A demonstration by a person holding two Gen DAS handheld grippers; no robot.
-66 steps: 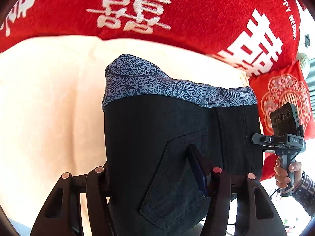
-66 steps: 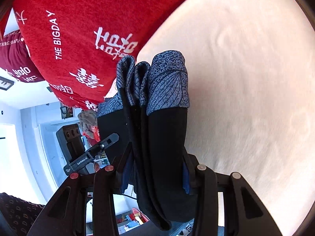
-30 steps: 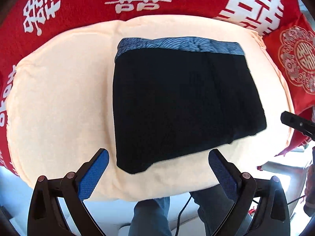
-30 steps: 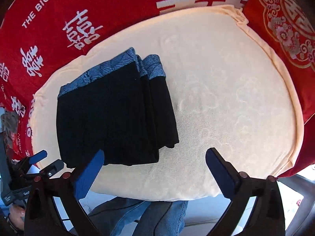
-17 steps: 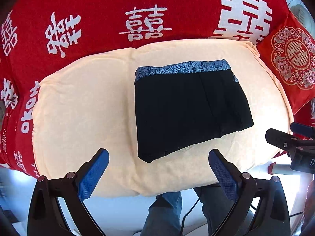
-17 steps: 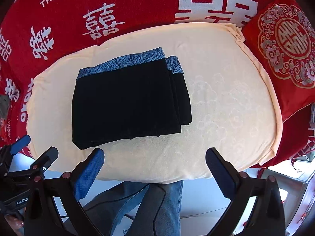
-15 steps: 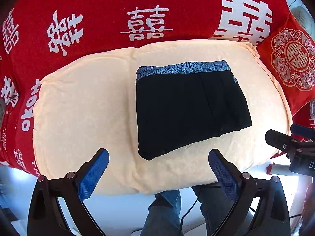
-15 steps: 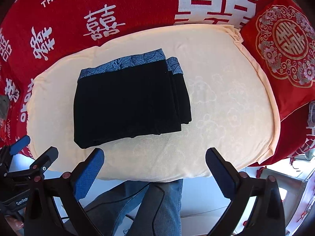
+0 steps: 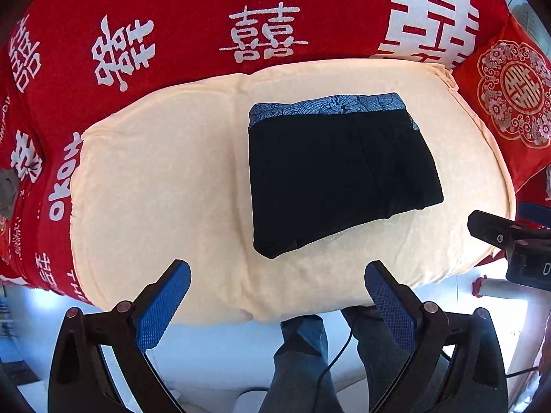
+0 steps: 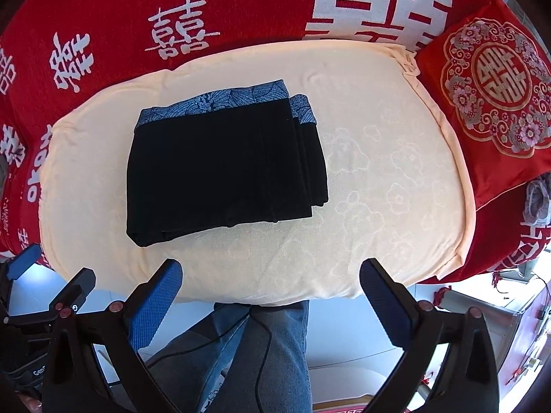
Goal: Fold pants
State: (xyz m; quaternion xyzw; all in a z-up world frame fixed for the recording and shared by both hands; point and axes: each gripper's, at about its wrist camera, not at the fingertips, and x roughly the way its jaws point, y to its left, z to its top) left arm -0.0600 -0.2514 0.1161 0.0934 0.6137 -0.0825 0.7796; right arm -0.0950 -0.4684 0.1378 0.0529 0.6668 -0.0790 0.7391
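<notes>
The black pants [image 9: 341,172] lie folded into a compact rectangle on the cream cushion [image 9: 155,189], their blue patterned waistband along the far edge. In the right wrist view the folded pants [image 10: 220,168] show stacked layers on their right side. My left gripper [image 9: 277,284] is open and empty, held above the cushion's near edge. My right gripper [image 10: 270,280] is open too, with nothing between its blue pads. Both hang well back from the pants. The right gripper's body [image 9: 509,237] shows at the right edge of the left wrist view.
A red blanket [image 9: 206,17] with white characters covers the sofa behind the cushion. A red embroidered pillow [image 10: 492,89] sits to the right. A person's legs in jeans [image 10: 261,354] stand below the cushion's near edge [image 10: 275,296].
Both grippers let go of the pants, opened and drew back and up from them. The folded pants now rest flat on the cushion. Over the last half second almost nothing moved.
</notes>
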